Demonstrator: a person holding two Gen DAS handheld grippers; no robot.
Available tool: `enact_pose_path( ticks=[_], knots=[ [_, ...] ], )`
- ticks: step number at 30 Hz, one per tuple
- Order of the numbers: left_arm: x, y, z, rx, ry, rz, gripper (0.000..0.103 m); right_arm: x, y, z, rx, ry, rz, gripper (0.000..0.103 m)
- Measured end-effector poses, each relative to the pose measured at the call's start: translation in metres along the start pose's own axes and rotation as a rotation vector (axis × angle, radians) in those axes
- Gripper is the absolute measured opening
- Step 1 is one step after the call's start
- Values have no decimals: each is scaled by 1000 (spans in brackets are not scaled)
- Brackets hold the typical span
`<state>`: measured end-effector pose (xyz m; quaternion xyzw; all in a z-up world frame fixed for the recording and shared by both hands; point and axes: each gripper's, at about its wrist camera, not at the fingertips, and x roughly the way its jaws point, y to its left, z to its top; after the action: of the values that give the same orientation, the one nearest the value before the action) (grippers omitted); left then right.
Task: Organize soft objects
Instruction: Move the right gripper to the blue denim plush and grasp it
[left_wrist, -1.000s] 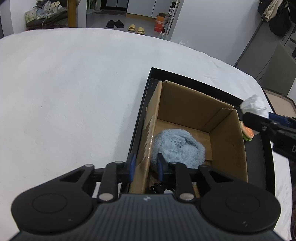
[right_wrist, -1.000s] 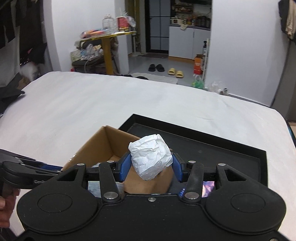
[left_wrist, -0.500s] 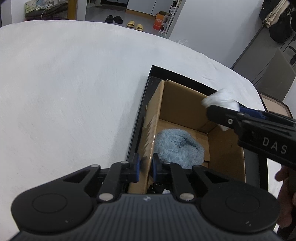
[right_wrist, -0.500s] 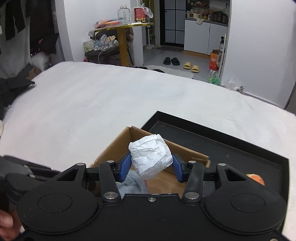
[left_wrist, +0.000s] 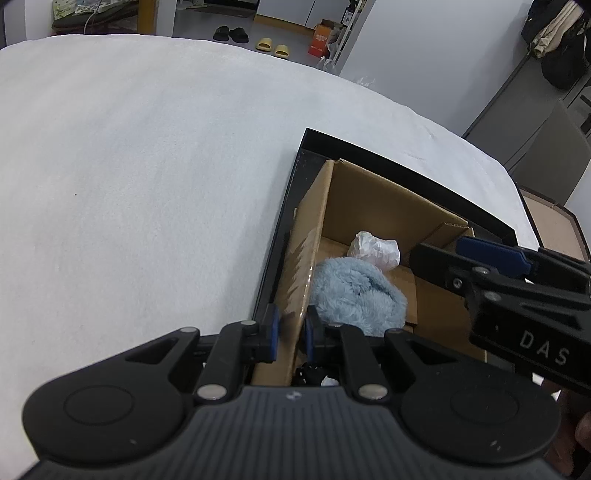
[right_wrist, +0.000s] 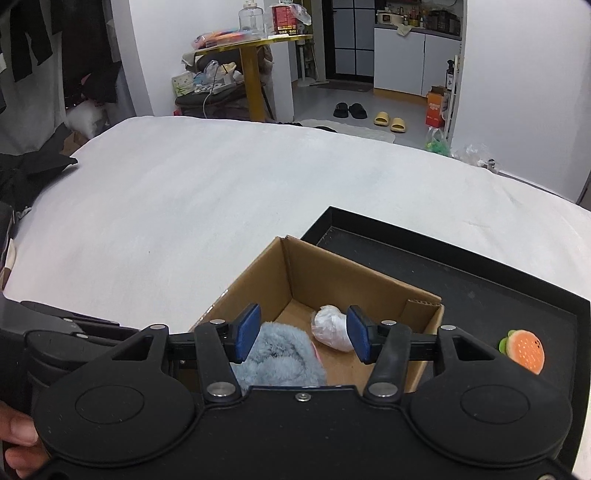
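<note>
White bedding (left_wrist: 147, 184) spreads wide under a black tray (right_wrist: 498, 295), and a box (left_wrist: 369, 206) stands in the tray's left part. My left tongs (left_wrist: 290, 334) pinch the box's near wall tight. My right tongs (right_wrist: 303, 332) have just been opening and stand apart, empty, above the box. The paper wad (right_wrist: 330, 326) lies on the box floor beside the blue fluffy cloth (right_wrist: 280, 354). So 2 soft things are boxed. Only 1, the burger toy (right_wrist: 522, 349), still lies on the tray, right of the box.
</note>
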<state>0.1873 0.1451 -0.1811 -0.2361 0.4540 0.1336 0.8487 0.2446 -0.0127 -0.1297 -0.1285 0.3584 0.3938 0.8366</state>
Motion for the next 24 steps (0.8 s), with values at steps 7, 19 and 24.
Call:
enact_pose_path(
  ticks=[7,19,24],
  knots=[
    [0,-4,2,10,8,21,16,-8,-6,-6,11,-7,-16,60],
    [-5,-18,-1,50,11,64,40,-23,-36,-21,86,-32,-39,72],
    [-9,-25,-3,74,-3,92,49,-27,-45,-27,108,-41,-50,76]
  ],
)
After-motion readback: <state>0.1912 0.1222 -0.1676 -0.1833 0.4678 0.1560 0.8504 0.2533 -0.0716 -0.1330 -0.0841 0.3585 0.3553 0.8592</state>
